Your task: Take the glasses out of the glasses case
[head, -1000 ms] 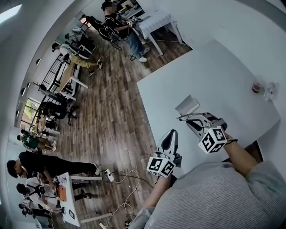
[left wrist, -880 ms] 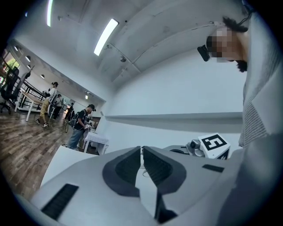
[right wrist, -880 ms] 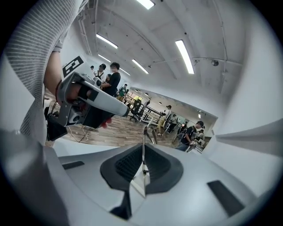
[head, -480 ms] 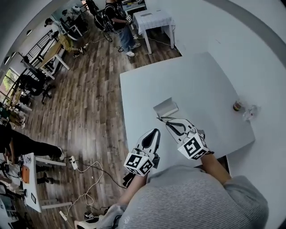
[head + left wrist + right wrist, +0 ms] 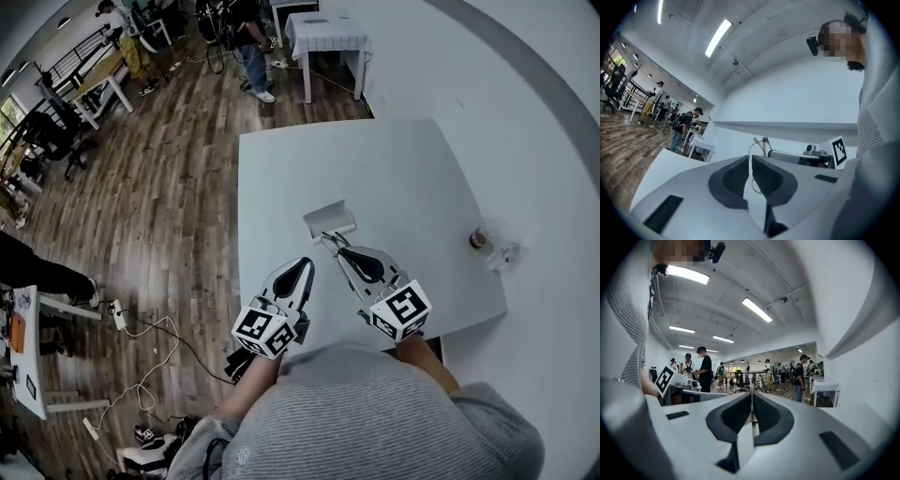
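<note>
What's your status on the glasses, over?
Left tool shut, empty. Right tool shut on glasses, clear of the open glasses case. Small jar far right on table, not in the way.

Bright even light from ceiling strip lamps (image 5: 757, 309), heavy fisheye warp, dark corners.

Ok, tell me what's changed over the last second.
Little beyond the head camera swinging, which turns the table square in view. The right tool stays shut on the glasses, held just this side of the open glasses case; nothing was let go. The left tool stays shut and empty beside it. The small brown object hasn't moved.
</note>
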`<state>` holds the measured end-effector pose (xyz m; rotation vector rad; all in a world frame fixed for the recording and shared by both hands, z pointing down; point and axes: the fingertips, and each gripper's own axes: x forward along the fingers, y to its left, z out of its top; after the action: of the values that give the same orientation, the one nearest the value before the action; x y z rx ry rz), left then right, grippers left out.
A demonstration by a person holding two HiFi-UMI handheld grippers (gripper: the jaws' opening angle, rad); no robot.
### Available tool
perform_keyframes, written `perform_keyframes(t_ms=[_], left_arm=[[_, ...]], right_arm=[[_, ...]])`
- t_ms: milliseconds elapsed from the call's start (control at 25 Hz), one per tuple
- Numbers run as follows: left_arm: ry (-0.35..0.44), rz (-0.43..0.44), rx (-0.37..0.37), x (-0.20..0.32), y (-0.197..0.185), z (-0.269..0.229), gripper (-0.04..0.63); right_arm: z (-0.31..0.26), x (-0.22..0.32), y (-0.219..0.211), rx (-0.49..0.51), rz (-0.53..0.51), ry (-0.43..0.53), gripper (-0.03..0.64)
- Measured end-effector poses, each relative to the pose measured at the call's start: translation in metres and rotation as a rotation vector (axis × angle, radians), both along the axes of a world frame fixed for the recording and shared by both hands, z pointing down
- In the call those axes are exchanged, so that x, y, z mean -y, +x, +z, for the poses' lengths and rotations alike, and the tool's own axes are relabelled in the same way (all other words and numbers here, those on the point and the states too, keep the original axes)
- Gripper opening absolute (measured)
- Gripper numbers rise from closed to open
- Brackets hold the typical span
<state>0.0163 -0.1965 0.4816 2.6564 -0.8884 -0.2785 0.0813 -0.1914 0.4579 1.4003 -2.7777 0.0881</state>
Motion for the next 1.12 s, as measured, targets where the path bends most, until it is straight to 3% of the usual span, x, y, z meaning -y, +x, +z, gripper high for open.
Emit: perform_keyframes(t_ms=[240,1120], left_arm=[[0.003,0.015,-0.008,0.003,0.000,-0.005,0.014],[-0.022,0.018,-0.012,-0.003,-0.007,-0.007,0.014]], right_arm=[[-0.014,0.000,-0.002,0.145,-0.013,-0.030,0.023],[-0.017,-0.003,0.007,0.166,0.032,-0.045,0.023]])
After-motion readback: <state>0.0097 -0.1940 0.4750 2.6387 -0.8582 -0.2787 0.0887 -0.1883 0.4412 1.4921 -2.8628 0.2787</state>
